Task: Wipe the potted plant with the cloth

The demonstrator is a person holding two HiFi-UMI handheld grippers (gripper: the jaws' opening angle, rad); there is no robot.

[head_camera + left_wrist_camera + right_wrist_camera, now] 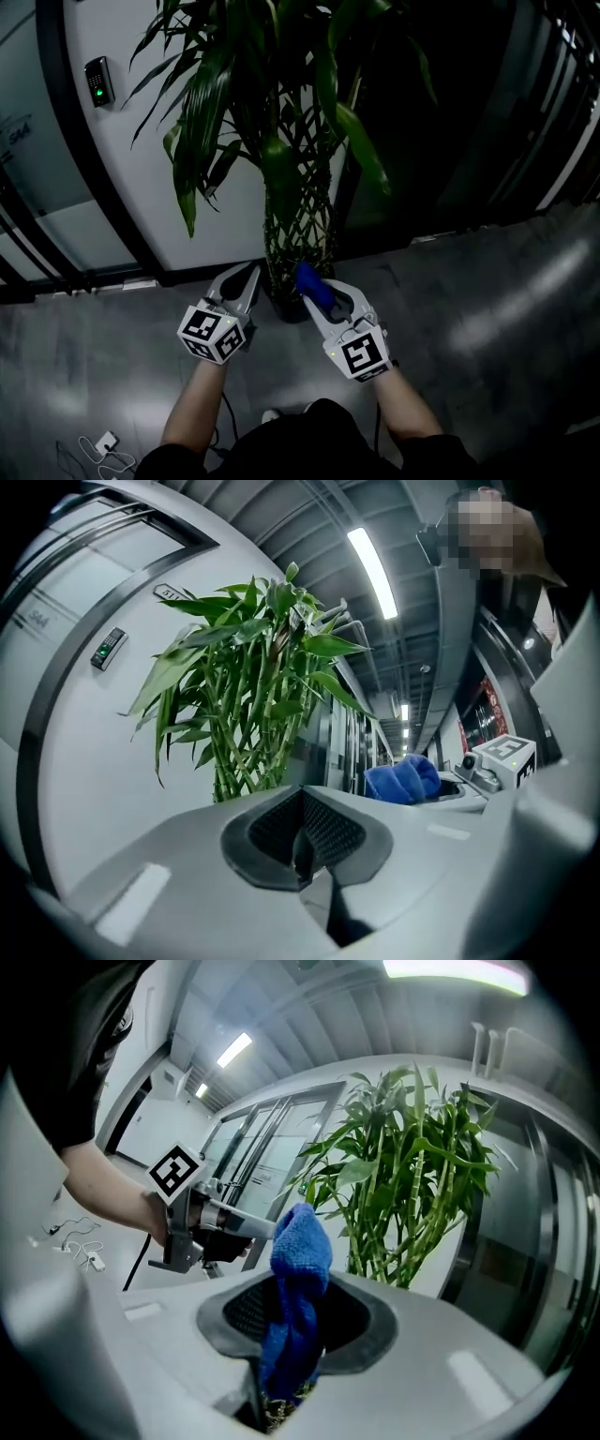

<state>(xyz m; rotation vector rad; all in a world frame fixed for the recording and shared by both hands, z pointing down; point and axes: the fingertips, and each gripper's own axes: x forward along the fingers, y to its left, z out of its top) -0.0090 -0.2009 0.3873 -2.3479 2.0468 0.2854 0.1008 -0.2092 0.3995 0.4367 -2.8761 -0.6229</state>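
One potted lucky bamboo [298, 211], its long axis upright, stands at 12 o'clock from two grippers, with its dark pot [286, 307] between their tips. The right gripper [315, 289] is clamped on the one blue cloth [309, 279], just beside the plant's base at its 11 o'clock, and looks best placed to wipe. The left gripper [246, 283] has its jaws together and holds nothing.

Nubbly blue terry cloth [298, 1246], glossy plant leaves [281, 169] — polished, faintly reflective floor [487, 309].
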